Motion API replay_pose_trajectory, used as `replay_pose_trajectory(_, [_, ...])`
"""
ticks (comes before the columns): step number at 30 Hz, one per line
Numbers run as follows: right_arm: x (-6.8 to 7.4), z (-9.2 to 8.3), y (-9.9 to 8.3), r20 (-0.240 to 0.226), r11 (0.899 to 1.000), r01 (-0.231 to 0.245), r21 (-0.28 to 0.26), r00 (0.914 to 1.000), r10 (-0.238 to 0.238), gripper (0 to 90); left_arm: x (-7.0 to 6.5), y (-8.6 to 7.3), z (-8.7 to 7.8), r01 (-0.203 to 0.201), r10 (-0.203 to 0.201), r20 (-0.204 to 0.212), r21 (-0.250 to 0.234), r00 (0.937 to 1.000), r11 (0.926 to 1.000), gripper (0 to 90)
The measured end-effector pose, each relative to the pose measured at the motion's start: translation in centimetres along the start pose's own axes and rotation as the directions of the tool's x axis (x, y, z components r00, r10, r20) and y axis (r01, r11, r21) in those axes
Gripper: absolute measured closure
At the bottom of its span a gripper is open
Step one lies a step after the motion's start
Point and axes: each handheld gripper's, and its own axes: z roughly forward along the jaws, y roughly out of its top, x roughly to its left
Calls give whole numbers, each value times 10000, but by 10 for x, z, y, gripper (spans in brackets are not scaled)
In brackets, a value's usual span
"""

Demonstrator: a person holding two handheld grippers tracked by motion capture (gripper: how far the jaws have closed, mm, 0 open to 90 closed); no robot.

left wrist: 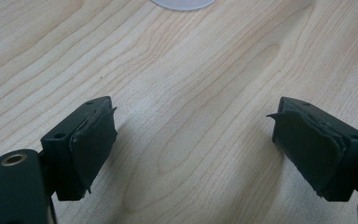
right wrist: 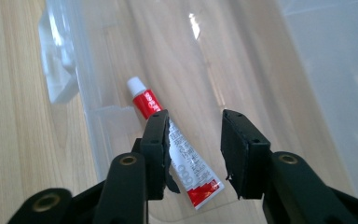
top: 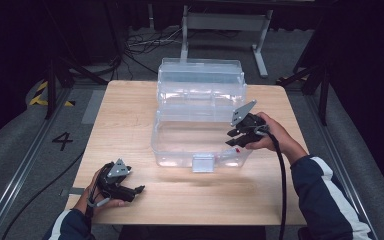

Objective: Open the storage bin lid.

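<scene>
At the near left corner of the pale wooden surface (top: 130,115), the left gripper (top: 136,190) rests in a hand, its fingers (left wrist: 93,140) wide apart with only bare wood between them. Further right, a clear plastic storage box (top: 200,107) stands open. Inside it lies a red-and-white tube (right wrist: 175,147). Over the box's right edge, the right gripper (top: 236,136) hangs above the tube, fingers (right wrist: 161,144) parted and gripping nothing.

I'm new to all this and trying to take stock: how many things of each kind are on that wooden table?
Clear plastic box, lid open: 1
Red-and-white tube, lying inside the box: 1
Hand-held gripper: 2, the left low over the table, the right at the box
Total: 4
</scene>
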Motion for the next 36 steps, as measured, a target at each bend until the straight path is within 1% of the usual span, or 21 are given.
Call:
replay_pose_trajectory(4, [1,-12,-6,273,9967,-62,-808,9996,84,610,-2,5,0,220,-214,-224,270,9995,9994,158])
replay_pose_trajectory(5, [2,-15,-7,395,9954,-61,-955,9992,99,600,-2,6,1,183,-176,-227,321,9996,9993,160])
replay_pose_trajectory(6, [2,-18,-8,501,9937,-90,-1118,9986,147,591,-2,7,1,254,-246,-247,343,9994,9991,169])
replay_pose_trajectory(8, [2,-23,-10,602,9899,-144,-1407,9979,231,591,-3,10,1,274,-263,-280,396,9993,9988,197])
replay_pose_trajectory(9, [3,-26,-11,710,9870,-128,-1600,9972,245,590,-5,13,2,184,-174,-251,406,9995,9990,203])
replay_pose_trajectory(11, [2,-34,-14,890,9796,-113,-2006,9956,297,577,-8,17,1,139,-132,-267,275,9996,9995,207])
replay_pose_trajectory(12, [2,-36,-15,988,9769,-136,-2133,9945,354,570,-10,21,-1,126,-121,-320,148,9994,9998,212])
replay_pose_trajectory(13, [2,-36,-15,988,9769,-136,-2133,9945,354,570,-10,21,-1,126,-121,-320,148,9994,9998,214])
replay_pose_trajectory(15, [0,-44,-16,1282,9693,-87,-2457,9909,414,559,-13,29,-4,80,-83,-356,-90,9993,9999,216])
replay_pose_trajectory(17, [-3,-52,-15,1473,9607,-136,-2772,9875,565,546,-15,38,-10,-116,98,-473,-390,9988,9992,221])
replay_pose_trajectory(18, [-6,-56,-14,1616,9577,-146,-2874,9848,635,529,-16,43,-12,-74,48,-508,-509,9987,9987,231])
replay_pose_trajectory(19, [-7,-59,-13,1738,9547,-140,-2971,9824,686,527,-17,48,-15,-131,99,-526,-616,9986,9980,232])
replay_pose_trajectory(21, [-12,-65,-10,1833,9497,-152,-3127,9801,761,513,-21,57,-19,-359,303,-810,-685,9963,9970,240])
replay_pose_trajectory(22, [-15,-68,-8,1921,9462,-208,-3230,9775,870,507,-22,62,-21,-438,377,-840,-719,9958,9964,242])
replay_pose_trajectory(26, [-23,-75,1,2216,9383,-363,-3439,9679,1187,491,-25,76,-25,-741,663,-954,-812,9932,9939,241])
replay_pose_trajectory(27, [-23,-75,1,2216,9383,-363,-3439,9679,1187,491,-25,76,-25,-741,663,-954,-812,9932,9939,241])
replay_pose_trajectory(28, [-25,-76,4,2285,9373,-290,-3472,9668,1146,489,-26,81,-27,-902,816,-990,-855,9917,9922,241])
replay_pose_trajectory(31, [-33,-76,13,2521,9389,-196,-3437,9611,1124,486,-27,93,-31,-1063,963,-955,-1055,9908,9887,241])
replay_pose_trajectory(32, [-36,-76,16,2544,9392,-245,-3426,9599,1179,485,-28,97,-33,-1159,1052,-1002,-1086,9894,9873,241])
replay_pose_trajectory(34, [-40,-76,21,2592,9411,-213,-3375,9590,1146,483,-29,104,-35,-1303,1186,-1021,-1171,9877,9845,242])
replay_pose_trajectory(36, [-48,-74,28,2516,9473,-322,-3188,9607,1174,482,-30,110,-36,-1439,1317,-1069,-1164,9855,9827,253])
